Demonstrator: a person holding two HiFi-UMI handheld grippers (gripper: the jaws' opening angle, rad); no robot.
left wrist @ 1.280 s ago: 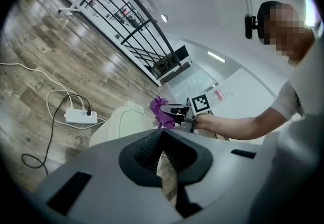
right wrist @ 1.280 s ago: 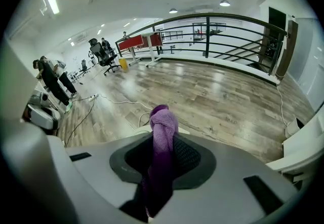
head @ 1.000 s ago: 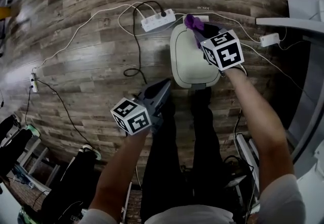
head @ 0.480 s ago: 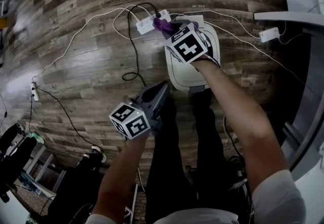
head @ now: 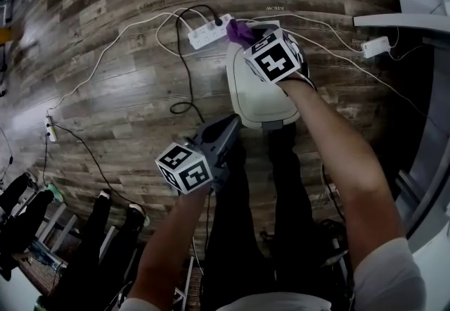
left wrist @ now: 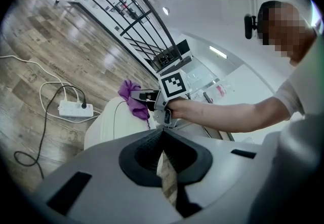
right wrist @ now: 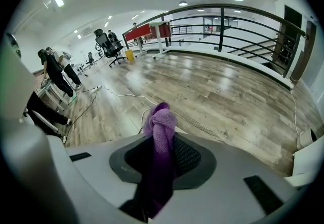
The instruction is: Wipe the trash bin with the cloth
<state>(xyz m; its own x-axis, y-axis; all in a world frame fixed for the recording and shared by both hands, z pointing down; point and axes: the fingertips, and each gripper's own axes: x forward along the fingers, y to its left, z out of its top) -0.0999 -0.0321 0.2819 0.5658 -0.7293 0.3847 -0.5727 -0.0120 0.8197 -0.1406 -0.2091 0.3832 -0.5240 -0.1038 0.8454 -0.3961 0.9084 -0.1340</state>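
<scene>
**Cloth held at the far left edge of the bin lid**

The purple cloth [head: 239, 31] is gripped in the right gripper [head: 246, 36], its jaws closed part-way on a bunched, knotted fold that sticks out beyond the tips. The cloth is seen at the far left corner of the white trash bin [head: 254, 95], over the rim of the lid. Whether it is pressed onto the lid or held just above it cannot be told.

The left gripper [head: 230, 124] is held clear of the bin, beside its near left corner and pointed toward it. Its jaws are pressed together with nothing between them.

The bin is stood on a wooden floor [head: 119, 84]. Its near edge is hemmed in by the person's legs [head: 246, 232], which are just beside it. Its far left corner is crowded by a white power strip [head: 207, 30], which lies just beside the cloth. Cables [head: 184, 67] are looped over the floor to the left of the bin and run along its far side and off to the right.

Bare floor is left open further to the left and beyond the power strip. On the right, white furniture [head: 422, 10] is seen well apart from the bin, with only cable on the boards between them
</scene>
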